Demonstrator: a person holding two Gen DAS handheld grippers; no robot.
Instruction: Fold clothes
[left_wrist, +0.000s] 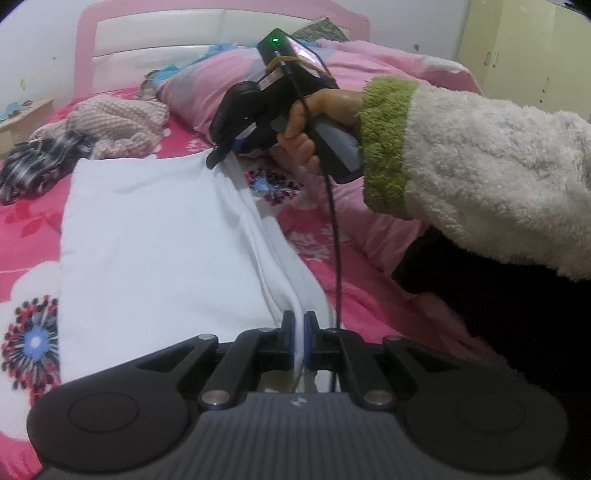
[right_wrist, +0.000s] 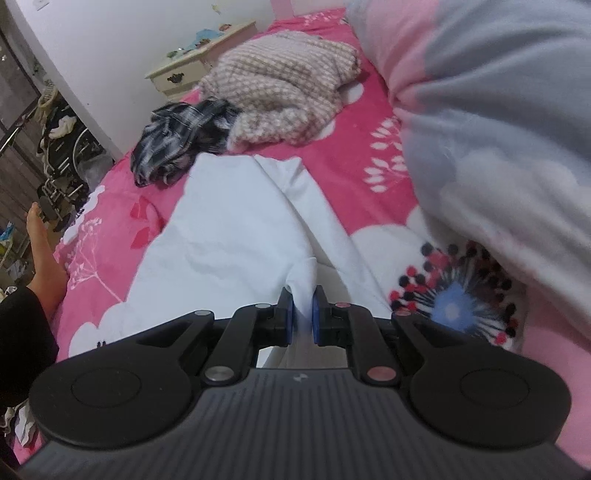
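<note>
The white garment (left_wrist: 155, 236) lies flat on the pink flowered bed (left_wrist: 29, 229), its long axis running from the near edge toward the headboard (left_wrist: 221, 22). Both tongs are clamped on one long side edge, which is lifted into a ridge — the left tongs (left_wrist: 300, 325) at the near end, the right tongs (right_wrist: 303, 306) at the far end. Bare bedspread stays free on the opposite side; a knitted sweater (right_wrist: 280, 92) and a plaid cloth (right_wrist: 177, 136) crowd the far corner, and the rumpled quilt (right_wrist: 498, 129) lies just beside the held edge.
</note>
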